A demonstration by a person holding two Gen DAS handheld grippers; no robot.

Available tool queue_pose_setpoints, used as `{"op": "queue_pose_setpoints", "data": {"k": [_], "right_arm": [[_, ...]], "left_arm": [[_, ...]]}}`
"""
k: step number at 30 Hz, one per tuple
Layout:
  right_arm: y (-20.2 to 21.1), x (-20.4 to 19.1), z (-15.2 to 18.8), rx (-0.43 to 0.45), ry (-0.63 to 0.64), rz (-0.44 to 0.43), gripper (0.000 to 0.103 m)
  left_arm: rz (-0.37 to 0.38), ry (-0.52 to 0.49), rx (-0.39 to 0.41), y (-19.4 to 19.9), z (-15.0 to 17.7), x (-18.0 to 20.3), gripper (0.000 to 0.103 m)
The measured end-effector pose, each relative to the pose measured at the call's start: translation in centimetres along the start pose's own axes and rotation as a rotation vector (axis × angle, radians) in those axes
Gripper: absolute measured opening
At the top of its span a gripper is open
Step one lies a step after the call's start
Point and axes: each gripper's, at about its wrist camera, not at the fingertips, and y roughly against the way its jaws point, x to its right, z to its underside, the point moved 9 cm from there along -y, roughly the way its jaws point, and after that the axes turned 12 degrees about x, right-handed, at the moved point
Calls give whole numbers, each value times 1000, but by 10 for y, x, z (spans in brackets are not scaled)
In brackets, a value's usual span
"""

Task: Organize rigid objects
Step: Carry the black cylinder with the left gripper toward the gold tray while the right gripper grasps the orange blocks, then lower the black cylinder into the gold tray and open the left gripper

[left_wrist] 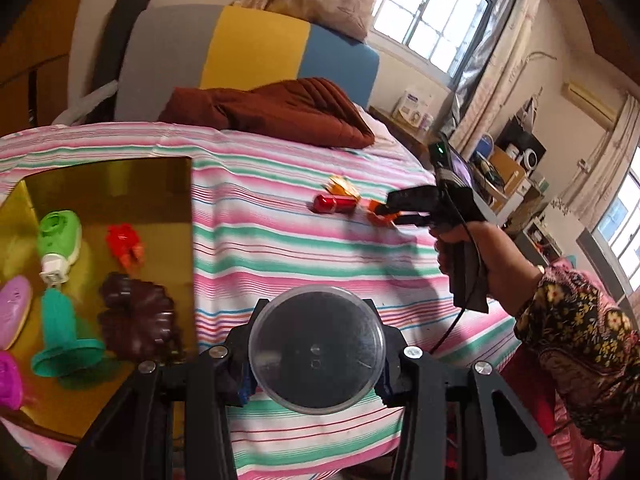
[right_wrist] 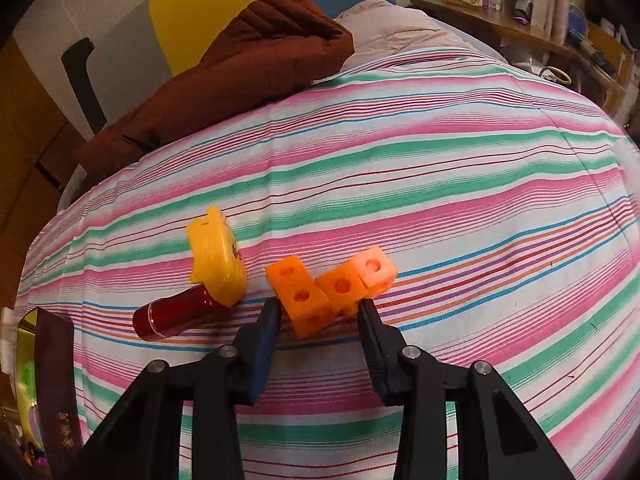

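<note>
Two hand-held grippers are at work over a bed with a pink, green and white striped sheet (right_wrist: pixel 440 184); the left hand-held gripper (left_wrist: pixel 316 364) pinches a clear round plastic lid (left_wrist: pixel 317 350) by its edges, flat face toward the camera, likely so it can be carried to the gold-lined open box (left_wrist: pixel 120 184) to its left, where a green and white plug-in device (left_wrist: pixel 60 240), a teal plastic stand (left_wrist: pixel 60 340), a small red toy (left_wrist: pixel 124 246) and a dark brown fluted piece (left_wrist: pixel 136 316) already lie gathered; the right hand-held gripper (right_wrist: pixel 320 312) straddles a cluster of orange plastic cubes with round holes (right_wrist: pixel 316 300), its jaws part-spread with each tip close against a side of the cluster; whether the pads already press on it I cannot tell; just left of that gripper lie a yellow plastic toy (right_wrist: pixel 216 260) and a glossy dark red cylinder (right_wrist: pixel 176 314), touching each other, not yet collected.

Purple and magenta items at the box's left edge are cut off; the lid hides what lies straight ahead of the left hand-held gripper; the box interior is blurred; the near side of the cube cluster is hidden.
</note>
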Motion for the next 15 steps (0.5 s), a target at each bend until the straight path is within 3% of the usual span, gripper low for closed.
{"op": "queue_pose_setpoints", "data": {"k": [15], "right_arm": [[14,-5,-9,64,-1,-40,40]], "left_arm": [[-137,90,97,42,-27,-85,44]]}}
